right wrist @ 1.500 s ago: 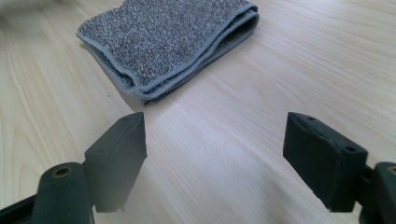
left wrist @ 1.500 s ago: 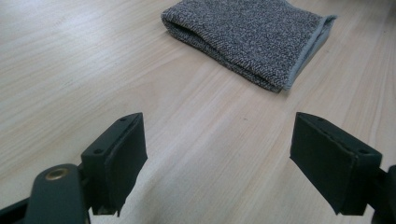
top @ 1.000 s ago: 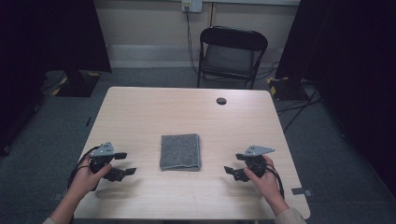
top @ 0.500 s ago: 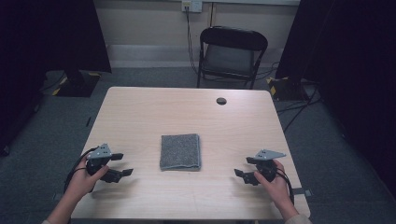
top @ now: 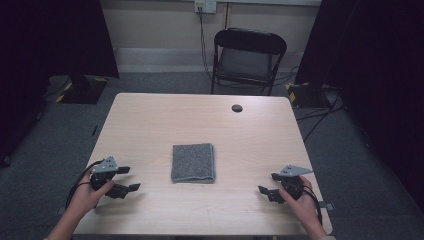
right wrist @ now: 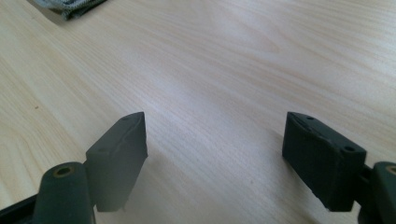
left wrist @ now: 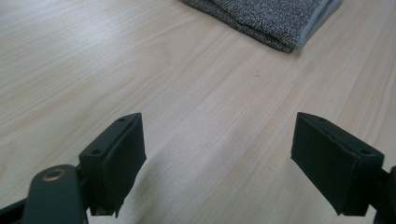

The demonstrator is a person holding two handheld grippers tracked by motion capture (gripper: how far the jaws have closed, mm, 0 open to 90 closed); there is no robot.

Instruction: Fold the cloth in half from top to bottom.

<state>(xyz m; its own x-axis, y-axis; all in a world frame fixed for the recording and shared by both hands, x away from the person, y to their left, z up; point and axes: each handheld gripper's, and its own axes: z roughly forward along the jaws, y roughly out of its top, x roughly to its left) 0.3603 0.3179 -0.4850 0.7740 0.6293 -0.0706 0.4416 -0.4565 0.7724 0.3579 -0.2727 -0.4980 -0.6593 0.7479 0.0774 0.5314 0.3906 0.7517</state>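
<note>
I have the table (top: 150, 120) in front of me, a pale wood-grain top, smooth and matte, with rounded corners and a small dark round cap (top: 237, 108) near its far edge. Beyond it stands a black folding chair (top: 248, 59) on grey carpet.

The cloth (top: 193, 162) lies at the middle of the table, a little toward the near side, folded into a flat rectangle. It is grey, speckled, with a nubby terry-like weave; in the left gripper view a paler edge shows where the layers stack. I judge it light, soft and limp, not fragile and not slippery, but it will sag and unfold if I lift it by one layer alone. The best hold should be at a corner or along the folded edge, pinching all layers together, one gripper at each side if it is to be opened out.

My left gripper (top: 129, 178) sits low over the near left of the table, well apart from the cloth, jaws spread wide with nothing between them. My right gripper (top: 267, 183) is at the near right, likewise well apart from the cloth, jaws wide and empty. The pads (left wrist: 119, 154) are black, blocky and flat-faced, which should bite well on the rough weave.
</note>
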